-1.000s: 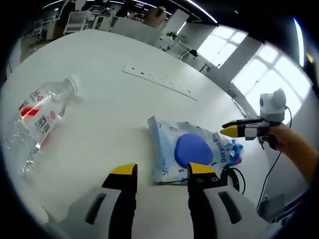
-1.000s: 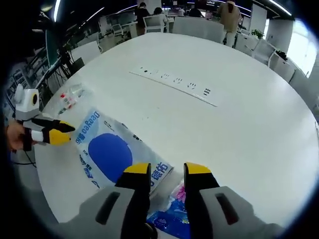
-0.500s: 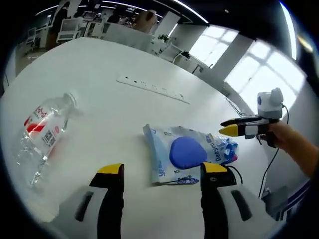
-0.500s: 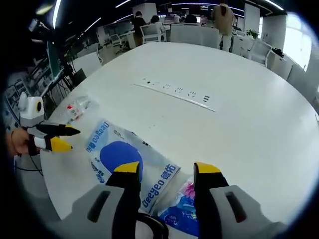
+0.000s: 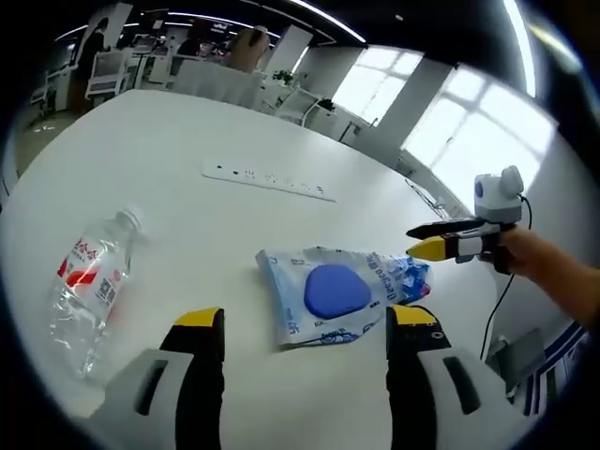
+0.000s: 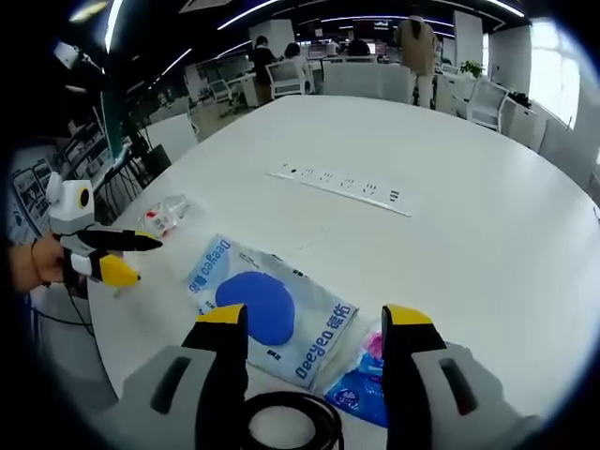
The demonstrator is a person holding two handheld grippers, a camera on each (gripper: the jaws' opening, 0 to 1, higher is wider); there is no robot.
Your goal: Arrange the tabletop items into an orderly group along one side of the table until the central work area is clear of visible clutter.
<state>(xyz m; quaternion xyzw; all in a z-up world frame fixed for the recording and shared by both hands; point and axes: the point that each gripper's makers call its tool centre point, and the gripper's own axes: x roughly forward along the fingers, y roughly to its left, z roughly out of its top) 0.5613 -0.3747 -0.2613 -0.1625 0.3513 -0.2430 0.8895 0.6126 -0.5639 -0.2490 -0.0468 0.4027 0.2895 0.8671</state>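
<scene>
A clear water bottle (image 5: 89,281) with a red label lies on its side on the white table (image 5: 187,150), at the left of the left gripper view. A pale blue wipes pack (image 5: 328,292) with a dark blue oval lies flat ahead of my left gripper (image 5: 307,323), which is open and holds nothing. A small blue and pink packet (image 5: 414,277) touches the pack's far end. My right gripper (image 6: 317,317) hovers open over the pack (image 6: 267,305) and packet (image 6: 361,384). Each gripper is seen from the other: right gripper (image 5: 414,241), left gripper (image 6: 131,255). The bottle (image 6: 164,214) lies beyond the left one.
A white power strip (image 5: 267,178) is set into the table's middle, seen too as the strip (image 6: 342,185). A black cable loop (image 6: 281,422) hangs below my right gripper. A hand (image 5: 534,258) holds the right gripper. Office chairs and people stand far behind the table.
Both grippers' jaws have spread wider apart. Both views have pulled back a little from the pack. The pack, packet and bottle lie where they were.
</scene>
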